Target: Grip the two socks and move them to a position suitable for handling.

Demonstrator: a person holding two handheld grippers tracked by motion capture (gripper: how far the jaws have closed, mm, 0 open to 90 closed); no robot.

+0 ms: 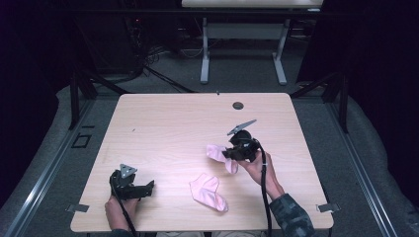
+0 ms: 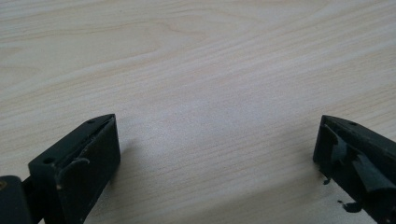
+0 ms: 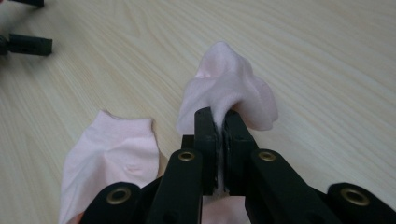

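From the high view, the right hand-held gripper (image 1: 231,154) hung above the tabletop (image 1: 163,123), its jaws pressed together on a pink sock (image 1: 220,156) that drooped from both sides of the pinch. A second pink sock (image 1: 209,192) lay flat on the wood, nearer the person than that hand-held gripper and a little toward the left hand. The left hand-held gripper (image 1: 146,188) rested low at the near edge, well apart from both socks, its jaws spread and pointing toward the flat one, probably parked there until it was needed.

In the left gripper view, the left hand-held gripper (image 2: 215,140) stood wide open, with nothing but bare wood between its jaws.

In the right gripper view, the right hand-held gripper (image 3: 218,122) was clamped on a fold of the pink sock (image 3: 233,88), which bunched up ahead of the jaw tips, clear of the wood. A pinch on a small fold likely served to lift the whole sock in one piece. The second pink sock (image 3: 112,154) lay below and to the left of the jaws, flat, perhaps as the spot where its mate was meant to join it. The left hand-held gripper's black jaws (image 3: 29,45) showed far off at the upper left.
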